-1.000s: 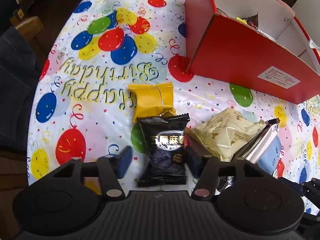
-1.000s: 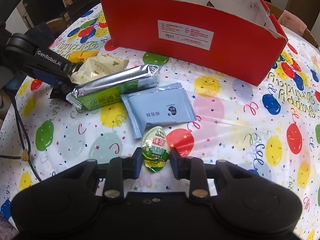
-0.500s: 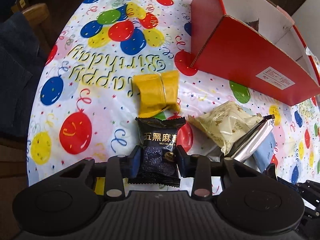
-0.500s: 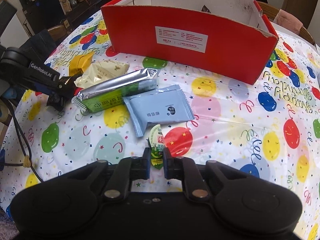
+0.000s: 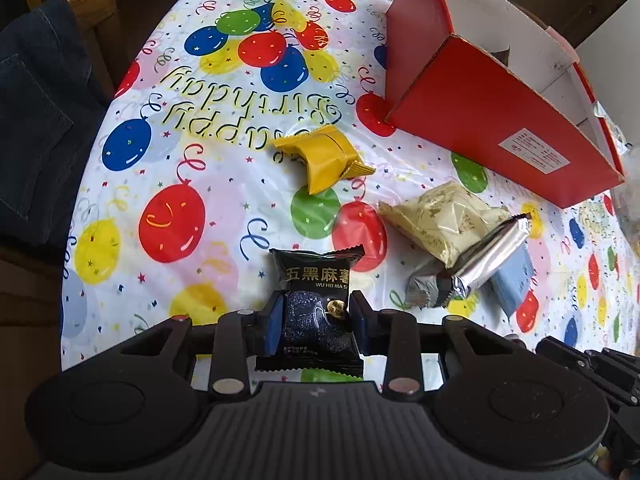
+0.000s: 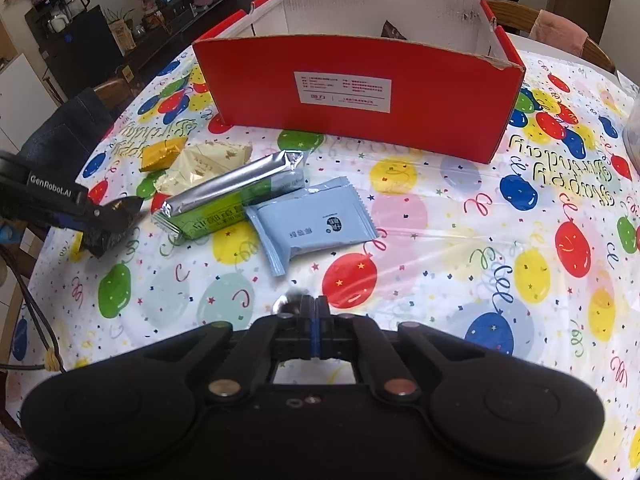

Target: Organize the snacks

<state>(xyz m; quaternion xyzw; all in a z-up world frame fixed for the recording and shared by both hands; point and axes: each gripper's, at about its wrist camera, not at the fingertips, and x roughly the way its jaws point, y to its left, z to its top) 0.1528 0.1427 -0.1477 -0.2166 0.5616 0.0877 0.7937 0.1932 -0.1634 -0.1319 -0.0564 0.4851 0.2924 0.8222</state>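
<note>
1. Left gripper (image 5: 312,316): jaws clamped on a black snack packet (image 5: 314,304), near the counter's (image 6: 420,240) left edge.
2. Middle: yellow packet (image 6: 162,154), cream packet (image 6: 204,164), silver-green bar (image 6: 236,196), blue packet (image 6: 316,222), in front of the red box (image 6: 360,96).
3. Right gripper (image 6: 314,308): jaws fully closed; a small blurred thing sits just left of them, whether it is gripped I cannot tell.

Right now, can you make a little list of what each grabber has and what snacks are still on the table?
left gripper: shut on black snack packet
right gripper: shut, nothing clearly seen between its fingers
loose on tablecloth: yellow packet, cream packet, silver-green bar, light blue packet
red box: open top, behind the snacks
inside box: mostly hidden
</note>
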